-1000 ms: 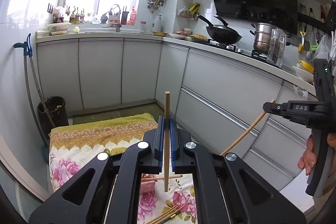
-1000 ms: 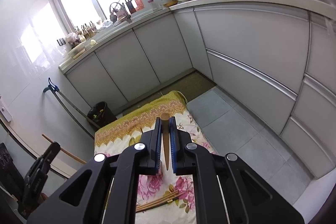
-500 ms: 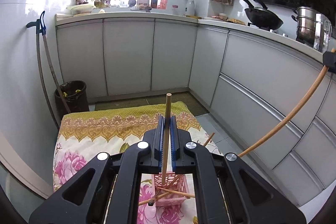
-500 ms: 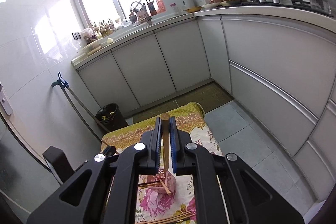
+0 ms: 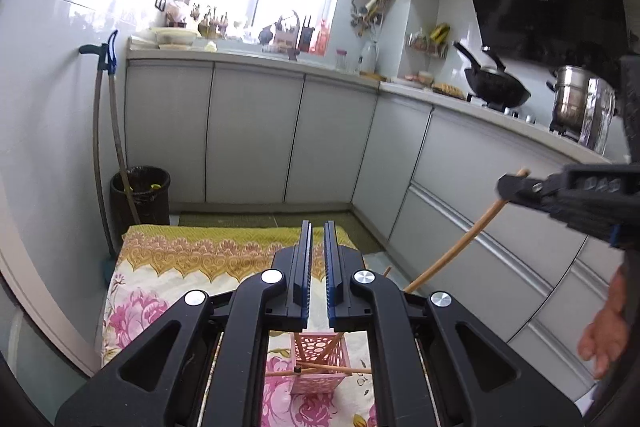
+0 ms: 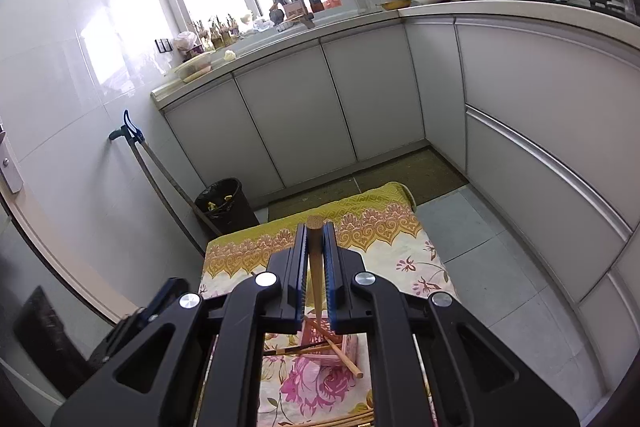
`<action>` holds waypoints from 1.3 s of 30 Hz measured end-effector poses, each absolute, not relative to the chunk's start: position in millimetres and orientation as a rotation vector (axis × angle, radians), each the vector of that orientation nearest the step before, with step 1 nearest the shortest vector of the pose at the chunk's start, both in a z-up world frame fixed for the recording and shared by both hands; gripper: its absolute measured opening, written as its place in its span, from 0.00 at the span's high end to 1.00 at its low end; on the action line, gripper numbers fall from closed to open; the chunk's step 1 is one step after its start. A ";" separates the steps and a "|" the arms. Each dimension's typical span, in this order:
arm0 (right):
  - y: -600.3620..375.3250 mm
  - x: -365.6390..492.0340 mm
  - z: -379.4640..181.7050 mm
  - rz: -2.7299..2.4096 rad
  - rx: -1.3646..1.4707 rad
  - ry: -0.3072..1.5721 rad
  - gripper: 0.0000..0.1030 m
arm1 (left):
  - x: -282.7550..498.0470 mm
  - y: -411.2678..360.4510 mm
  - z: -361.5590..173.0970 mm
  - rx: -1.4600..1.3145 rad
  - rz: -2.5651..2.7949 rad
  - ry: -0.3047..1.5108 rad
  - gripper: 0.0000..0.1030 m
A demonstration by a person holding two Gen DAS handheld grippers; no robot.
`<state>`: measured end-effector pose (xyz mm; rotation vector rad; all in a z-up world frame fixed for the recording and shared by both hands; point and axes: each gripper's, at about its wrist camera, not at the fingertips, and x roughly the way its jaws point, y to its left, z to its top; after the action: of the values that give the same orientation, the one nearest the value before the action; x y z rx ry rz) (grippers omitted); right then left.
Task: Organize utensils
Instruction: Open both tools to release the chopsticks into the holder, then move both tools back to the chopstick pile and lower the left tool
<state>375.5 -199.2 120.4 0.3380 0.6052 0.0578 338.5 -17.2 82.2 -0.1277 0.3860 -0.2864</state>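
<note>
Both tongs hang over the flowery cloth [image 5: 168, 267]: the left gripper [image 5: 318, 267] has its jaws a little apart and empty, and the right gripper [image 6: 315, 259] is clamped on one chopstick [image 6: 316, 267]. At 6 o'clock under them sits the pink basket [image 5: 320, 363] with more sticks inside. That thin stick looks light, stiff and smooth, so I think holding it near the thick top end is best.
</note>
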 end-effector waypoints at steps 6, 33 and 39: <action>-179.1 378.4 104.5 0.069 0.308 0.600 0.93 | 288.4 8.5 98.2 -0.093 -0.157 0.344 0.78; -139.8 397.7 6.2 0.002 0.236 0.677 0.15 | 260.6 78.9 57.1 -0.200 0.073 0.360 0.07; -159.7 354.7 41.0 -0.010 0.265 0.614 0.10 | 253.3 71.6 61.8 -0.172 0.045 0.362 0.07</action>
<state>354.7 -159.7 41.0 0.2654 0.6141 -0.0099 253.3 71.6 61.8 -0.1722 0.3622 0.0448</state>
